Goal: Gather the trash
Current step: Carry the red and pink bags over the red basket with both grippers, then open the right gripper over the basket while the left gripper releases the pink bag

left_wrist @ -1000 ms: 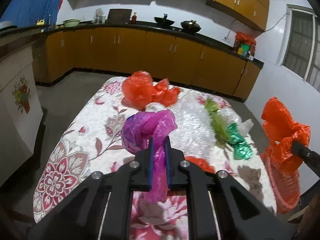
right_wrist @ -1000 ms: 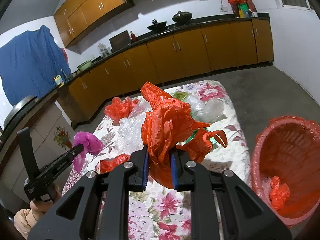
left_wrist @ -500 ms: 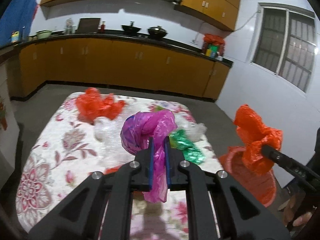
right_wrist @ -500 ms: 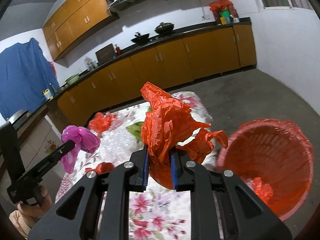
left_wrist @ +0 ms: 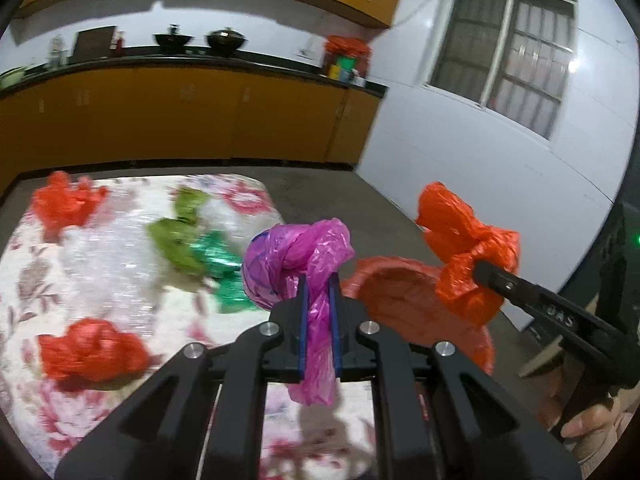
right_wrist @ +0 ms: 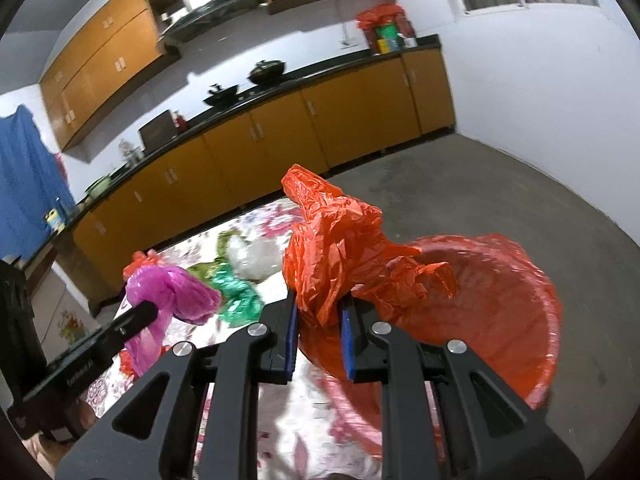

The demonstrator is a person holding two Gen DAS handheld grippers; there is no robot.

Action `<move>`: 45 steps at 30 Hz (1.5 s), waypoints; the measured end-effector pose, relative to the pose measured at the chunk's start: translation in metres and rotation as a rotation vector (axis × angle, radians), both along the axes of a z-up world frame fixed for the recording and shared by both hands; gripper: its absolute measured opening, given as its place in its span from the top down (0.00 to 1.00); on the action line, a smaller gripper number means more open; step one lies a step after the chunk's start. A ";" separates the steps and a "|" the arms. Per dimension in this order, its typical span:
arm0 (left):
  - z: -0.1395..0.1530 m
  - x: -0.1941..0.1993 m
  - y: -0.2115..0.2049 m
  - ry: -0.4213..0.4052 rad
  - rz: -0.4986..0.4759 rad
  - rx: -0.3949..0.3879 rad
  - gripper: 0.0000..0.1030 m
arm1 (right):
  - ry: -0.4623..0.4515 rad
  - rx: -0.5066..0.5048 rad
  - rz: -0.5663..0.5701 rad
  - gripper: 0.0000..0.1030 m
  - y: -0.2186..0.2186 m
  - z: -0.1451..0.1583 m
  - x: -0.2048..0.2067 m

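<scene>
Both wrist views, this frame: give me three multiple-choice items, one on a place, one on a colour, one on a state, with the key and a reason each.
1. Where is the red basket?
A. on the counter
B. on the floor beside the table
C. on the table's middle

2. What colour is the bag in the left gripper?
A. pink
B. green
C. blue

3. How is the right gripper?
A. open and empty
B. shut on nothing
C. shut on an orange bag

Key:
1 B, it stands past the edge of the floral table.
2 A, the pink bag is pinched between its blue pads.
3 C, the orange bag bulges from between its pads.
</scene>
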State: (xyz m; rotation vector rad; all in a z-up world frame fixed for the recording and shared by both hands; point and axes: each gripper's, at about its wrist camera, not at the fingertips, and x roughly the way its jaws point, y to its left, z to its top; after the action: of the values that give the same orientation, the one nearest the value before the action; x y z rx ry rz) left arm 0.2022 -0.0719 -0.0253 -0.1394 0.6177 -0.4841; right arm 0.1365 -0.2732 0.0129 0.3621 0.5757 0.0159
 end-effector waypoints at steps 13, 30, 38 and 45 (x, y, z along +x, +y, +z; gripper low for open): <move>-0.021 0.009 -0.083 0.045 -0.170 0.004 0.90 | 0.057 0.040 -0.071 0.79 -0.044 -0.014 0.000; -0.056 0.025 -0.128 0.152 -0.261 0.006 0.73 | 0.090 0.097 -0.162 0.63 -0.086 -0.032 -0.014; -0.054 0.022 -0.093 0.127 -0.165 0.028 0.58 | 0.087 0.070 -0.161 0.63 -0.080 -0.028 -0.017; -0.048 0.016 -0.029 0.067 0.020 0.080 0.47 | 0.083 0.007 -0.097 0.63 -0.046 -0.027 -0.009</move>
State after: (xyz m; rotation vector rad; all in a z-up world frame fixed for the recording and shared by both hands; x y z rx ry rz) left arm 0.2180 -0.1011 -0.0731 -0.0865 0.6998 -0.4364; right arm 0.1272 -0.3197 -0.0138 0.3989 0.6393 -0.0904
